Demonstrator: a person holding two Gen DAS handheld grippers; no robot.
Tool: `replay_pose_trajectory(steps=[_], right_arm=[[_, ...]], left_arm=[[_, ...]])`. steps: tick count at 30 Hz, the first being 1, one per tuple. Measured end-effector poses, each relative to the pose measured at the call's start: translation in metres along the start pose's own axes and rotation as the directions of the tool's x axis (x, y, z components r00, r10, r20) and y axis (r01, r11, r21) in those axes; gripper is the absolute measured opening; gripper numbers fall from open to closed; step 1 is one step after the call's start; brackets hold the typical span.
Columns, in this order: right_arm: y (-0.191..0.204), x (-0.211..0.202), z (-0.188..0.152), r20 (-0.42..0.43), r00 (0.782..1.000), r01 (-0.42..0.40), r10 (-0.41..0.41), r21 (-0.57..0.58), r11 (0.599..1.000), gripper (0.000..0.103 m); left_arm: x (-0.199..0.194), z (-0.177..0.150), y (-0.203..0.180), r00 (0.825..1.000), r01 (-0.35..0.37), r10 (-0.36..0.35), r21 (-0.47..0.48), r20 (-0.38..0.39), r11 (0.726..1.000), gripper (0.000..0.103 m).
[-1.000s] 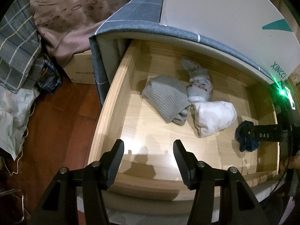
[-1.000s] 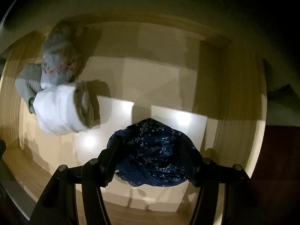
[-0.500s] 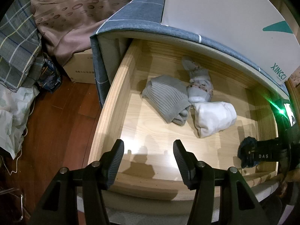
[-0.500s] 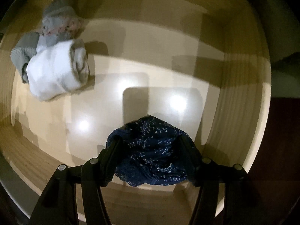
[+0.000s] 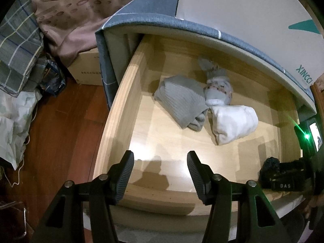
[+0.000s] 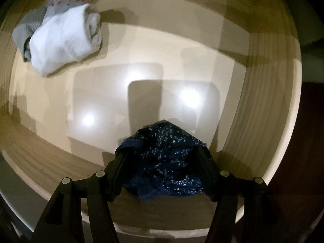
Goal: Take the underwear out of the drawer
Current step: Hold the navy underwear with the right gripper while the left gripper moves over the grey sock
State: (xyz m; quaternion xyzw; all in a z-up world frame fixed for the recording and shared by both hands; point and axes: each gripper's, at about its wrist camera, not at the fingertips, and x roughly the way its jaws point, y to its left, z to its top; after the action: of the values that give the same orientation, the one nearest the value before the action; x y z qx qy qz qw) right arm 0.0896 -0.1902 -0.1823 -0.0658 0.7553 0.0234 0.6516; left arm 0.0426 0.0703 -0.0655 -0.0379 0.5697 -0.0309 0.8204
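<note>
The wooden drawer [image 5: 113, 121] stands pulled out from under a grey-blue bed edge. My right gripper [image 6: 162, 151] points straight down over its front right corner and is shut on dark blue underwear [image 6: 162, 166] with white specks, bunched between the fingers. The left wrist view shows that bundle [image 5: 269, 166] low at the right, near the drawer's front wall. My left gripper [image 5: 160, 156] hangs open over the drawer's front edge with nothing between its fingers.
In the drawer lie a folded grey garment [image 5: 182, 103], a patterned sock roll [image 5: 217, 89] and a white roll [image 5: 232, 123]. A white carton [image 5: 243, 20] lies on the bed. A cardboard box [image 5: 87, 68], bedding [image 5: 66, 10] and plaid cloth [image 5: 18, 46] crowd the wooden floor [image 5: 56, 141] at left.
My right gripper has carried the blue underwear away from the white roll toward the drawer's front right corner. The left gripper has stayed where it was.
</note>
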Motion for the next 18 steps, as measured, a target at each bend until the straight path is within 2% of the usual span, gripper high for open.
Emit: replay_pose_trajectory(steps=[2,8,12,14,18], right_arm=[[0.014,0.003,-0.013,0.01,1.0,0.004,-0.004,-0.003,1.0,0.058],[0.017,0.007,-0.023,0.034,0.999,0.006,-0.006,0.024,1.0,0.055],[0.017,-0.003,-0.04,0.069,0.998,0.008,-0.012,0.045,0.999,0.044],[0.016,-0.003,-0.05,0.095,0.995,0.008,-0.013,0.048,0.999,0.041],[0.017,-0.004,-0.058,0.12,0.993,-0.001,-0.006,0.058,0.998,0.04]], left_arm=[[0.003,0.0,-0.001,1.0,-0.002,0.002,0.006,-0.017,1.0,0.056],[0.006,0.001,-0.005,0.999,-0.001,0.002,0.032,-0.032,0.999,0.056],[0.008,0.006,-0.007,0.999,0.0,0.004,0.073,-0.052,0.997,0.056],[0.008,0.009,-0.01,0.999,0.005,0.001,0.137,-0.04,0.991,0.056],[0.005,0.016,-0.014,0.999,-0.032,0.031,0.251,0.01,0.968,0.056]])
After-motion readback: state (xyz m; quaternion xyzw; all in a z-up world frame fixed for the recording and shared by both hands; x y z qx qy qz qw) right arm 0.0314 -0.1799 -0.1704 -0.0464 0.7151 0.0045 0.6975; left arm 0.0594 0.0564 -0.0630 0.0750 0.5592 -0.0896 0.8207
